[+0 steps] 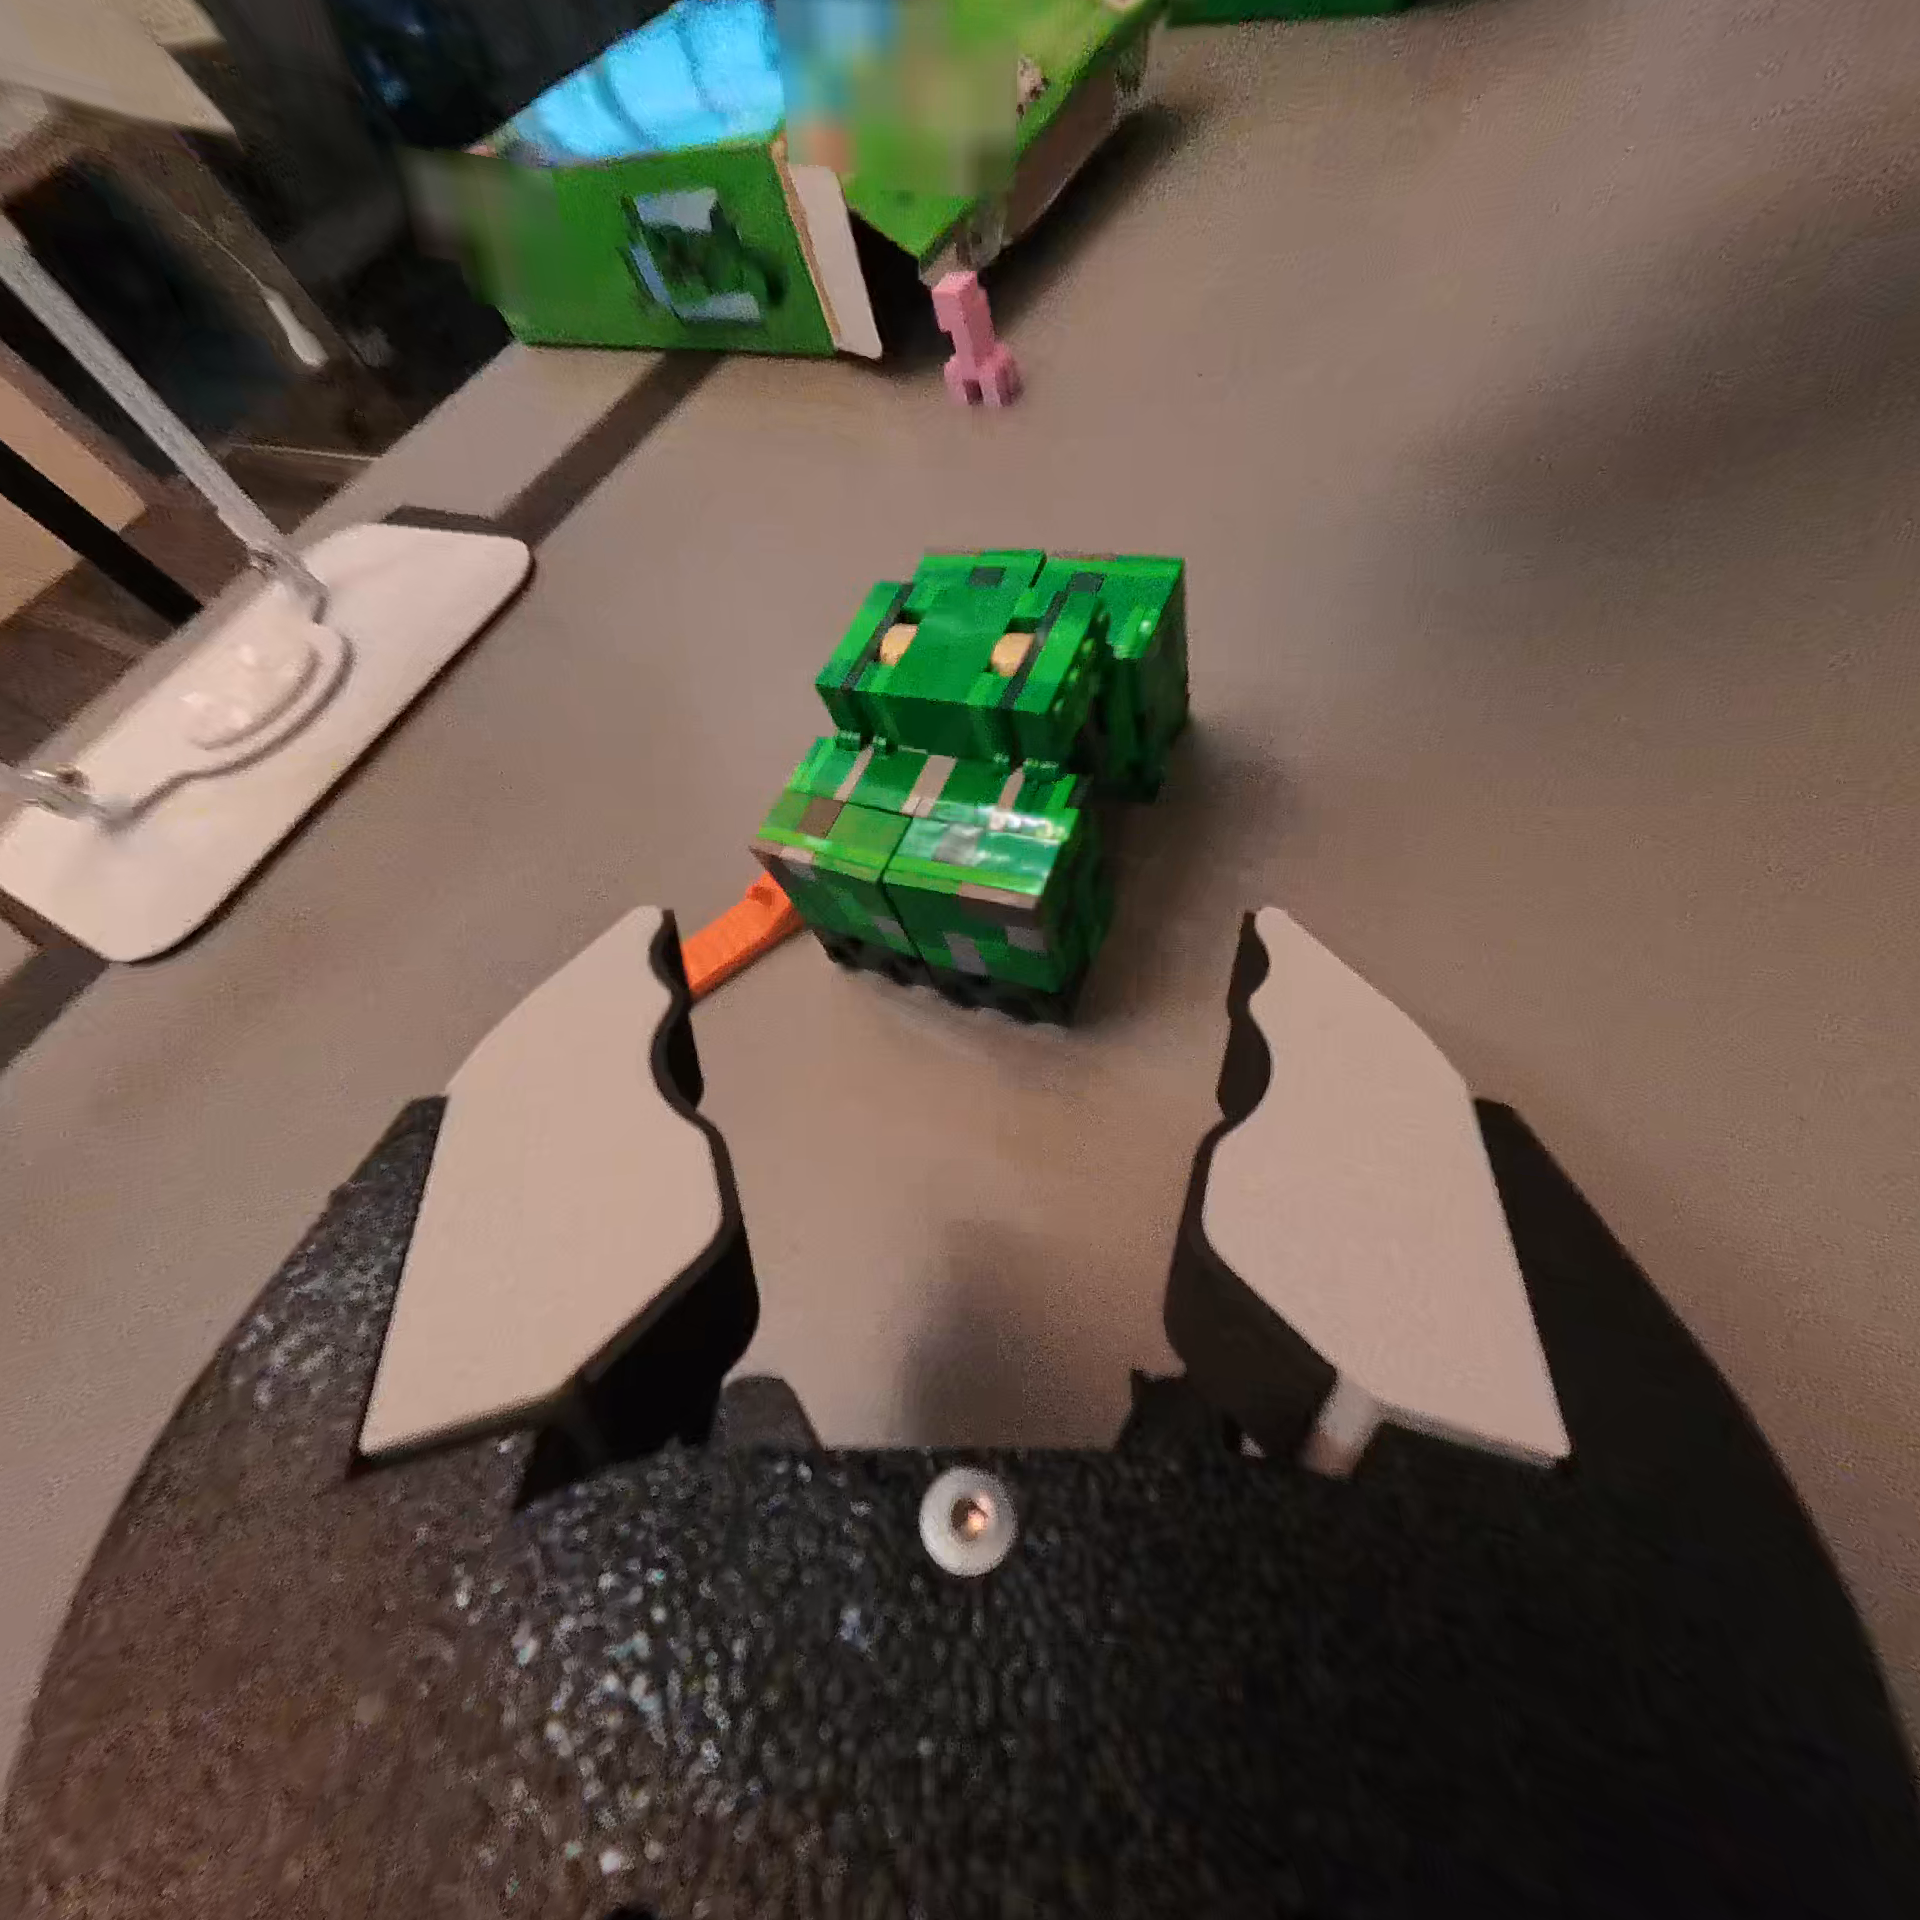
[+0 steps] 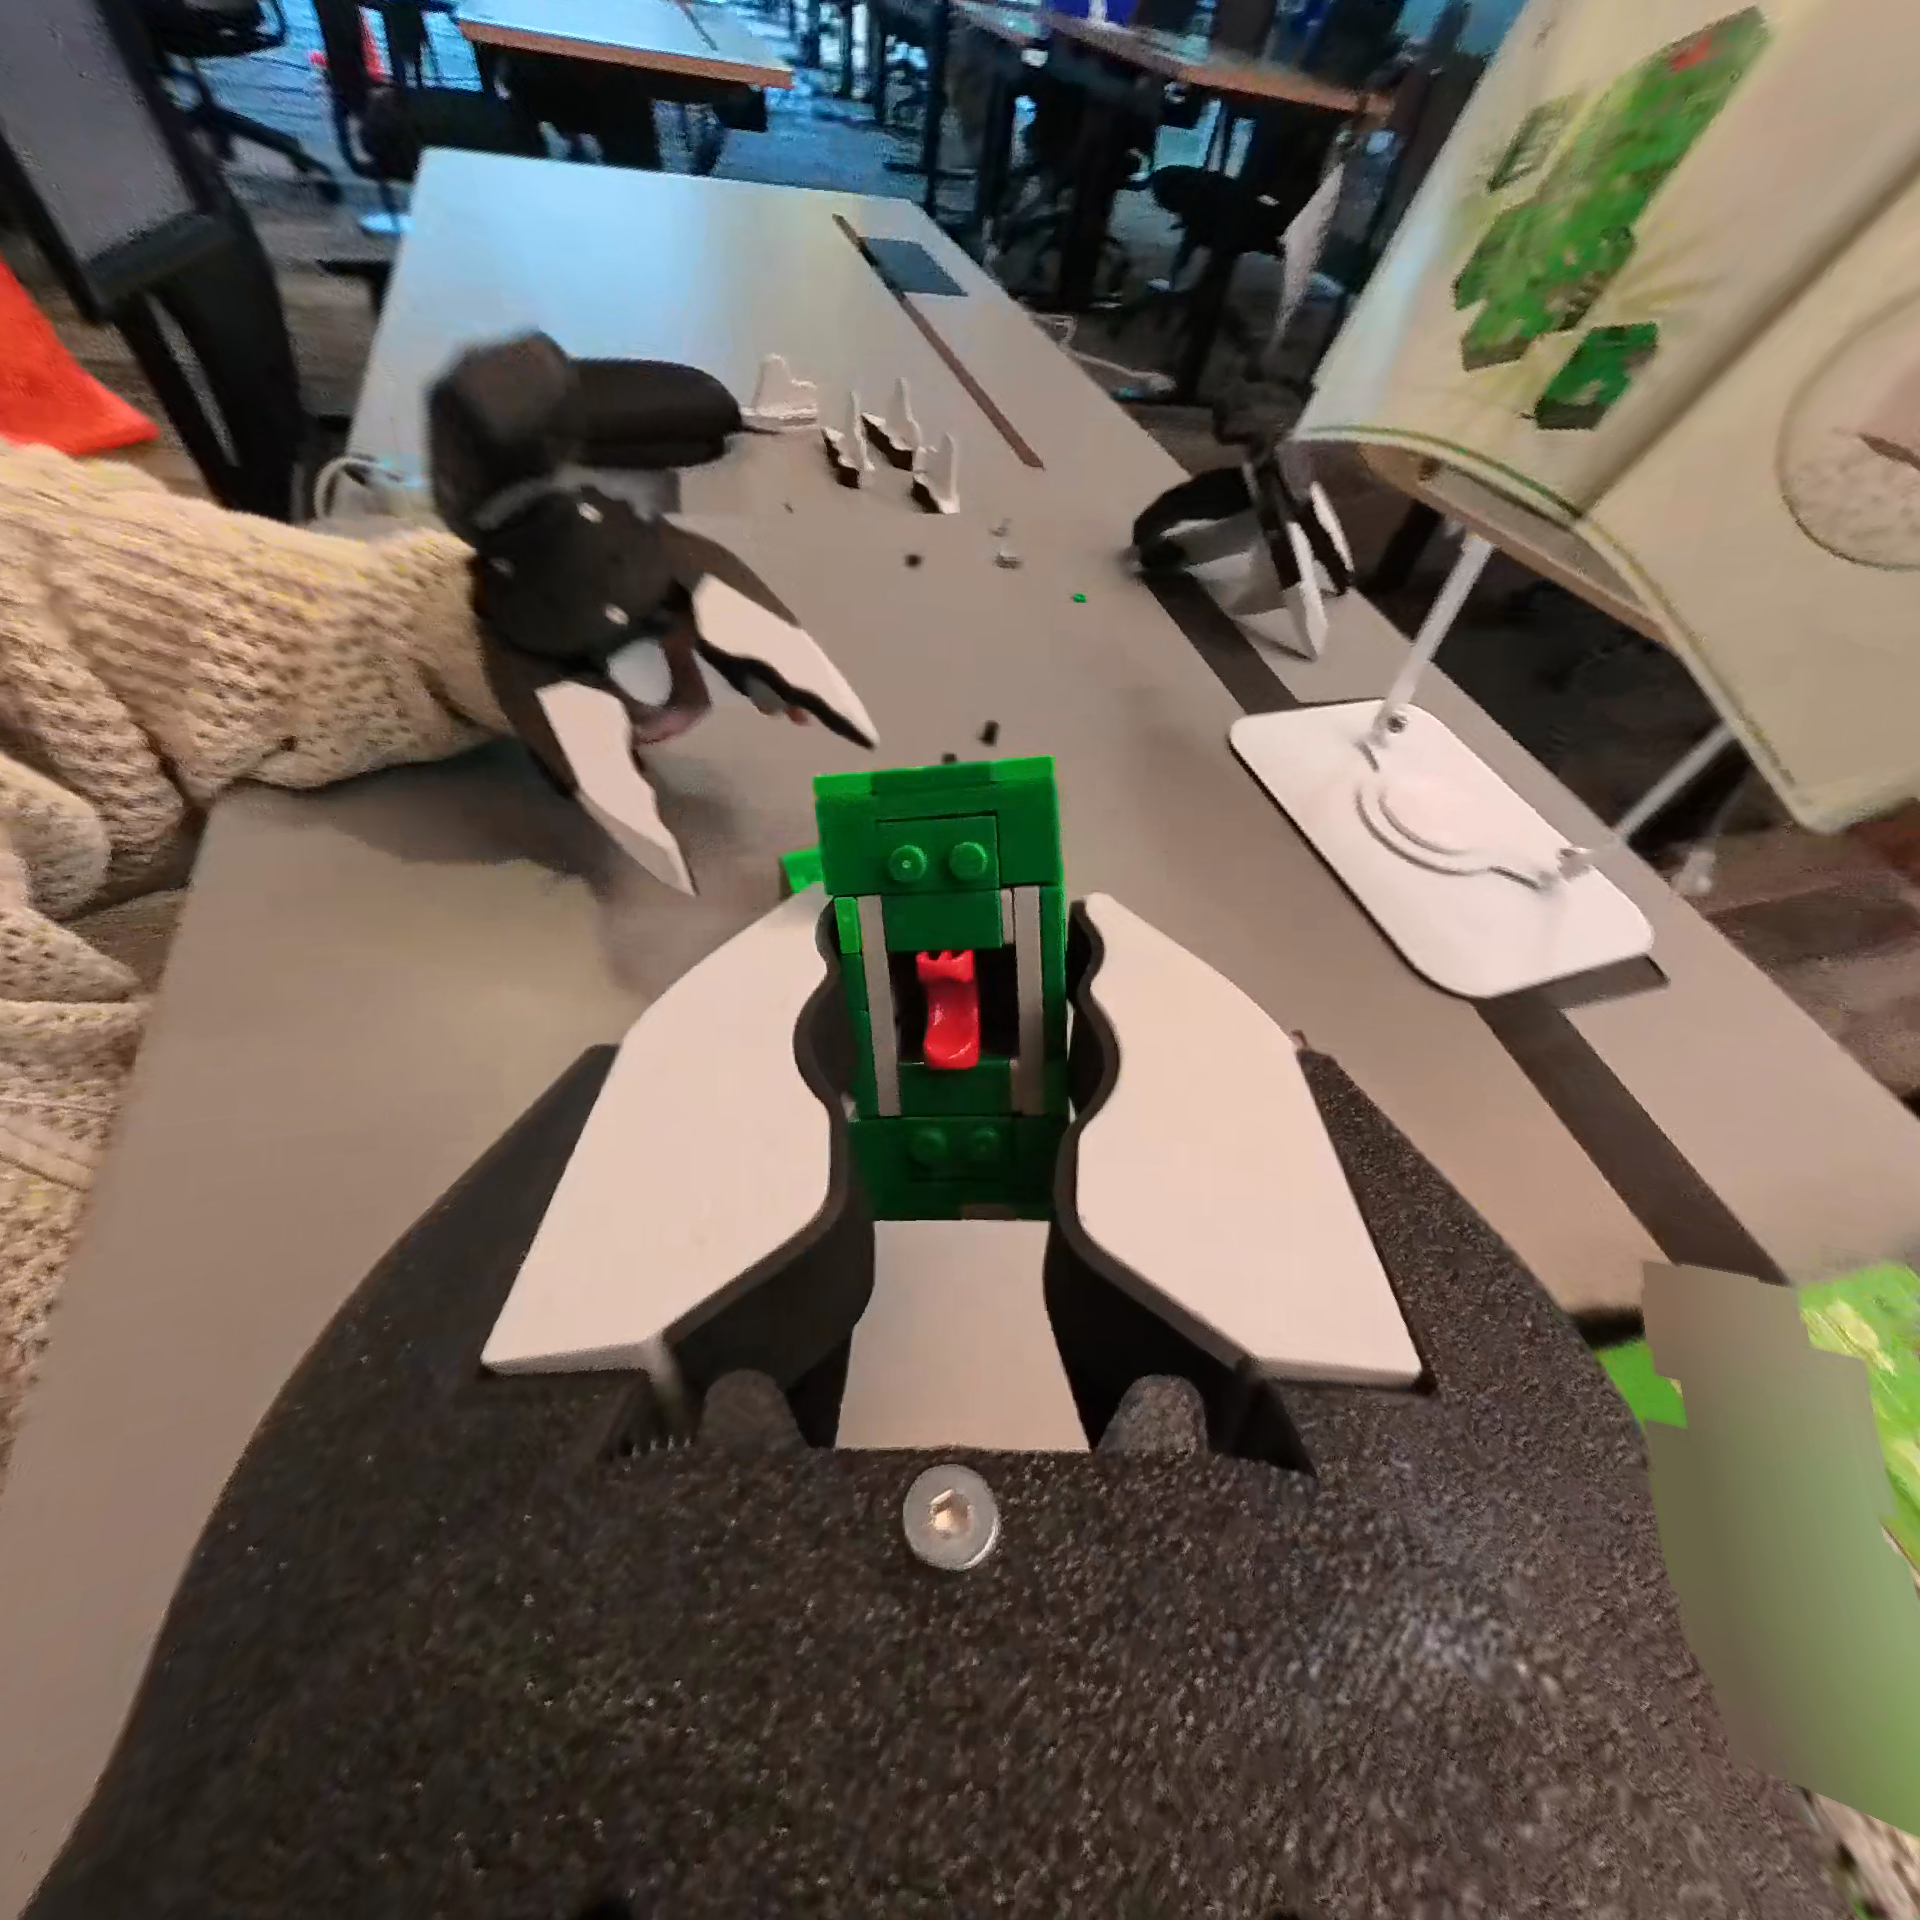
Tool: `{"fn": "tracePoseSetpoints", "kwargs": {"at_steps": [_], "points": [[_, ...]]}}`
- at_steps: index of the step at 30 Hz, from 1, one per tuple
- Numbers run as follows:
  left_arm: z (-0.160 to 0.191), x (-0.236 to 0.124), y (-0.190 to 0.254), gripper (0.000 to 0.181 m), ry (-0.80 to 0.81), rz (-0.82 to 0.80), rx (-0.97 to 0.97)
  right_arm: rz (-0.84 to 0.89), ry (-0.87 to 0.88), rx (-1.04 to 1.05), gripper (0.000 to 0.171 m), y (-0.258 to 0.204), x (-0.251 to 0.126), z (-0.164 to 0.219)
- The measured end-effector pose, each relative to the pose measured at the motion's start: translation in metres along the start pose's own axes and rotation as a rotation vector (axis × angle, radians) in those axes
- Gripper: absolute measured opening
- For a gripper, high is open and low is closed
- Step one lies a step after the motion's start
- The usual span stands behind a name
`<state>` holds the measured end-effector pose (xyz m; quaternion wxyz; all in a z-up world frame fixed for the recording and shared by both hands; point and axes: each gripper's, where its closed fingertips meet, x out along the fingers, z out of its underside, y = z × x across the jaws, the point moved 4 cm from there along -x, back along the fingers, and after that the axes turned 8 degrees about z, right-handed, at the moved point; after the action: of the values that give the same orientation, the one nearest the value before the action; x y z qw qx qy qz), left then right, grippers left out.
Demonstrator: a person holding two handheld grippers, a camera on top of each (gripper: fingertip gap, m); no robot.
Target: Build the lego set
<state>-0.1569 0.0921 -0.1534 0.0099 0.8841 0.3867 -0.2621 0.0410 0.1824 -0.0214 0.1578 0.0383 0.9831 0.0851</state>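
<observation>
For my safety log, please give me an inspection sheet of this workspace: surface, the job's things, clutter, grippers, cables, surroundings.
Surface: grey table, flat.
Job's things: green lego model on the table; another green lego piece with a red tongue held; orange tool beside the model; pink piece.
Clutter: green box; white stand base; small loose bits.
Grippers: left gripper open, empty; right gripper shut on the piece.
Cables: a thin white cable at the table edge.
Surroundings: other desks, chairs.
</observation>
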Motion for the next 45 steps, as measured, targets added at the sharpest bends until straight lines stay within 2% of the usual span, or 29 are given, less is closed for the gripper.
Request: {"fn": "tracePoseSetpoints", "kwargs": {"at_steps": [4,8,9,12,18,22,27,35,42,45], "points": [[0.002,0.019,-0.011,0.102,-0.005,0.076,-0.005,-0.036,-0.016,0.031,0.037,-0.001,0.011,-0.013],[0.004,0.039,-0.011,0.098,-0.074,0.169,0.032,-0.026,-0.014,0.071,0.037,-0.005,0.002,-0.014],[0.005,0.044,-0.012,0.099,-0.094,0.170,0.041,-0.015,-0.015,0.080,0.037,-0.005,-0.002,-0.013],[0.003,0.048,-0.019,0.083,-0.094,0.114,0.068,0.043,-0.027,0.108,0.037,-0.003,-0.020,-0.005],[-0.005,0.059,-0.010,0.082,-0.103,0.136,0.082,0.081,-0.008,0.277,0.037,0.008,-0.061,0.016],[-0.022,0.083,0.013,0.082,-0.069,0.206,0.134,0.162,-0.057,0.275,0.037,0.022,-0.087,0.033],[-0.053,0.129,0.037,0.082,-0.037,0.307,0.201,0.274,-0.143,0.189,0.037,0.036,-0.126,0.045],[-0.115,0.229,0.072,0.082,0.007,0.491,0.306,0.472,-0.342,0.040,0.037,0.051,-0.177,0.071],[-0.159,0.306,0.076,0.082,0.005,0.708,0.438,0.513,-0.408,0.071,0.037,0.062,-0.207,0.086],[-0.169,0.329,0.072,0.086,0.018,0.743,0.476,0.513,-0.432,0.116,0.037,0.071,-0.212,0.090]]}}
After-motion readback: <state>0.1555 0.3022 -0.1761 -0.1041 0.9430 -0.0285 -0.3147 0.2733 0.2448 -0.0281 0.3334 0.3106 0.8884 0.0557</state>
